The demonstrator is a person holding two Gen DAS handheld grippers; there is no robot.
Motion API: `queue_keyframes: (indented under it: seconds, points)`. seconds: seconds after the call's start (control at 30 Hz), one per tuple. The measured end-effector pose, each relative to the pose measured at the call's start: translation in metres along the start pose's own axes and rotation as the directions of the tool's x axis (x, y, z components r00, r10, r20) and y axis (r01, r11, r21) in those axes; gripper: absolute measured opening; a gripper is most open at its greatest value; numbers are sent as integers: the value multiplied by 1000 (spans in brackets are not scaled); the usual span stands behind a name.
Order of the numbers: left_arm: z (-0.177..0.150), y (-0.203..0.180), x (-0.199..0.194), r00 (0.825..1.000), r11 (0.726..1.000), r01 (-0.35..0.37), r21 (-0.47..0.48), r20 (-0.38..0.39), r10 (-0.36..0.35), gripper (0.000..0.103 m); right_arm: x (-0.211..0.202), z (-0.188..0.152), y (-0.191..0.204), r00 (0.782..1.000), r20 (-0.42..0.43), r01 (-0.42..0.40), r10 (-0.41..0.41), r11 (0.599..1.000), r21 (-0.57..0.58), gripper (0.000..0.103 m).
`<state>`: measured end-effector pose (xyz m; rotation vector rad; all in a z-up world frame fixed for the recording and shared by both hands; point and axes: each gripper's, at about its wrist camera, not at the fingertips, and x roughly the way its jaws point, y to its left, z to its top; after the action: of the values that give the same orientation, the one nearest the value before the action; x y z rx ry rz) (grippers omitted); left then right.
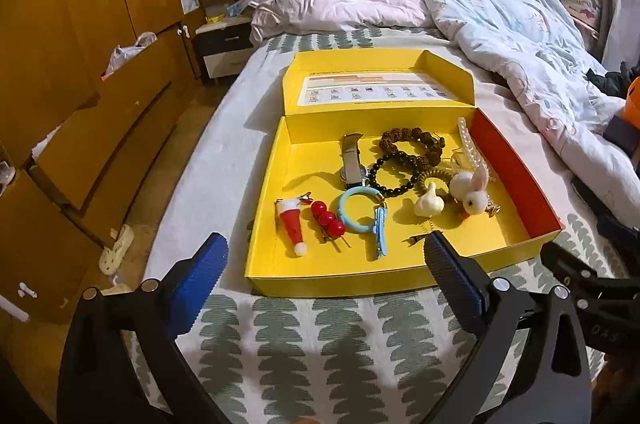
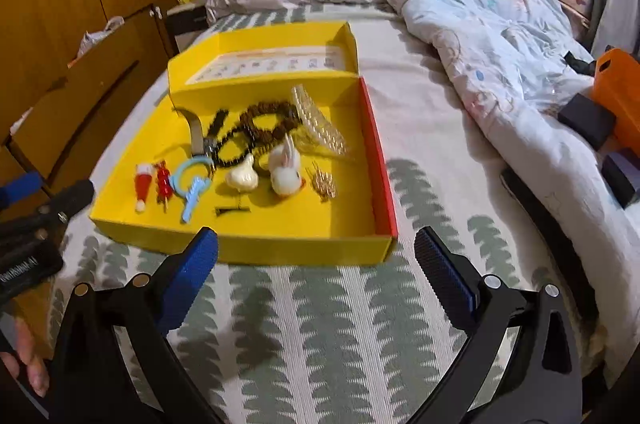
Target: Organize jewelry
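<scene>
Left hand-held gripper, right hand-held gripper: jaws wide, empty, before yellow box.

The box looks like matt yellow cardboard, with one inner wall red. Inside it, the rabbit is white and fluffy, like plush. Left of the rabbit, the garlic-shaped piece is smooth and glossy. The three red balls near the box's front are shiny. The dark bead bracelet is polished; the brown bracelet behind it looks rough. The bed sheet under the box is matt cloth. The wardrobe left of the box is smooth wood. The left gripper has ribbed blue pads.
</scene>
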<state>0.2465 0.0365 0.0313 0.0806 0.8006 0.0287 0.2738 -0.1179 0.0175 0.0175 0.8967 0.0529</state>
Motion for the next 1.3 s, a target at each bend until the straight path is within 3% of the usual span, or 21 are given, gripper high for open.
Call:
queue_keyframes:
  seconds: [0.5, 1.3]
  points:
    - [-3, 0, 1, 999, 999, 26, -26, -25, -27, 97, 3, -7, 23, 1000, 9, -13, 14, 997, -82, 99]
    - [-6, -5, -1, 999, 999, -45, -6, -7, 45, 97, -3, -2, 19, 999, 32, -18, 21, 997, -78, 99]
